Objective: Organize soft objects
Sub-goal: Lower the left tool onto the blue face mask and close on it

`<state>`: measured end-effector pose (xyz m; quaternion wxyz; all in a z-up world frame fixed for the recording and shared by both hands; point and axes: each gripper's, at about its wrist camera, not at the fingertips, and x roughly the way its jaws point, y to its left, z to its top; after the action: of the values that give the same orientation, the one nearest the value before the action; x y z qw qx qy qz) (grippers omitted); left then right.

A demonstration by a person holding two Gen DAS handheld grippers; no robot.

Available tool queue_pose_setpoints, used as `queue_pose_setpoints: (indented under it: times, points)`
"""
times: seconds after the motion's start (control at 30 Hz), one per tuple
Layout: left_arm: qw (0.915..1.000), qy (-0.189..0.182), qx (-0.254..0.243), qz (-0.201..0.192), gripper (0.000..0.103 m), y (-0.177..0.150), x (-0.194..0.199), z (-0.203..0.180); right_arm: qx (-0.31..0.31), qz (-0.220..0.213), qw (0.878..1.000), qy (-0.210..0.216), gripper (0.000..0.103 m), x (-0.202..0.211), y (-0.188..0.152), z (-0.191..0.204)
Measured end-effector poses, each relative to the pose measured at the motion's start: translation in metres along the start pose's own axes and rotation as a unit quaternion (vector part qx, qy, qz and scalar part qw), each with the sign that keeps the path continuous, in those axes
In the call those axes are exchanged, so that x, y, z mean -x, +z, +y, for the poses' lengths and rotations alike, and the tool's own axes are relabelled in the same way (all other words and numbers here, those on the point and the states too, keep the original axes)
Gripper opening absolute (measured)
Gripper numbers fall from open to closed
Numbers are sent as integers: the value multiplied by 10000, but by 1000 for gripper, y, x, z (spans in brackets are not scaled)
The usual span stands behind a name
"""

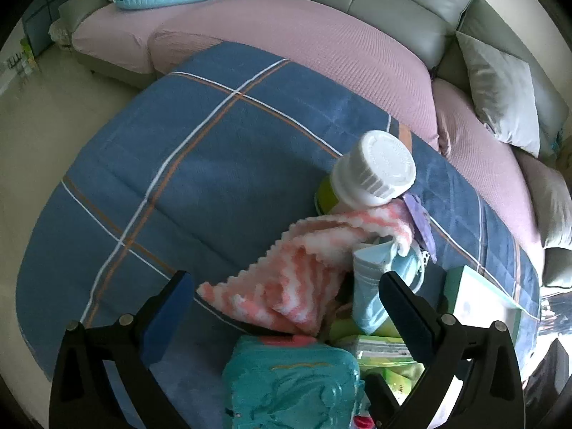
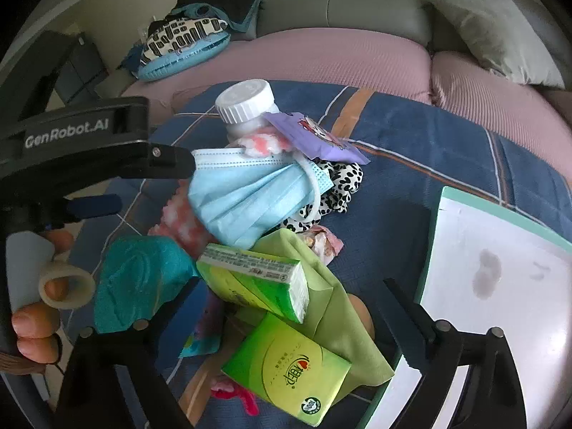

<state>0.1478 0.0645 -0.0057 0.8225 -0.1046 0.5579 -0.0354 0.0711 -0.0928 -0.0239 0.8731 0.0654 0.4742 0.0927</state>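
A pile of items lies on a blue plaid cloth (image 1: 214,150). In the left wrist view my left gripper (image 1: 286,300) is open just above a pink-and-white fuzzy cloth (image 1: 286,275), with a blue face mask (image 1: 375,286) by its right finger and a teal cloth (image 1: 289,382) below. In the right wrist view my right gripper (image 2: 293,307) is open over two green tissue packs (image 2: 257,282) (image 2: 289,371) and a green cloth (image 2: 339,314). The face mask (image 2: 246,200), teal cloth (image 2: 136,279) and a spotted fabric (image 2: 336,186) lie beyond. The left gripper (image 2: 143,178) shows at the left.
A white-capped bottle (image 1: 371,171) (image 2: 246,107) leans in the pile, with a purple packet (image 2: 314,139) beside it. A white tray with a green rim (image 2: 500,279) sits at the right. A sofa with pink seat covers (image 1: 304,46) and cushions stands behind.
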Motion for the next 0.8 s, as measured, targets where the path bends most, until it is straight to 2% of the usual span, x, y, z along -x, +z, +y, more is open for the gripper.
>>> queue_pose_setpoints:
  times: [0.2, 0.23, 0.33, 0.5, 0.57, 0.6, 0.67, 0.8]
  points:
    - [9999, -31, -129, 13, 101, 0, -2, -9, 56, -26, 10000, 42, 95, 0, 1, -1]
    - [9999, -56, -147, 5, 99, 0, -2, -11, 59, -31, 10000, 48, 95, 0, 1, 0]
    - [9996, -196, -204, 73, 82, -1, -4, -19, 46, -33, 10000, 60, 94, -2, 1, 0]
    - [9980, -444, -436, 138, 64, -3, -6, -33, -20, -57, 9999, 99, 94, -1, 2, -2]
    - [9975, -477, -515, 97, 53, -3, -5, -38, -63, -71, 9999, 124, 94, -1, 3, -5]
    - [9973, -498, -534, 90, 51, -3, -6, -40, -84, -81, 9998, 147, 94, 1, 3, -5]
    - [9967, -576, -563, 127, 37, -3, -9, -42, -120, -101, 9997, 188, 94, 2, 3, -7]
    - [9960, -622, -613, 166, 23, -5, -11, -42, -182, -122, 9995, 237, 94, 2, 4, -9]
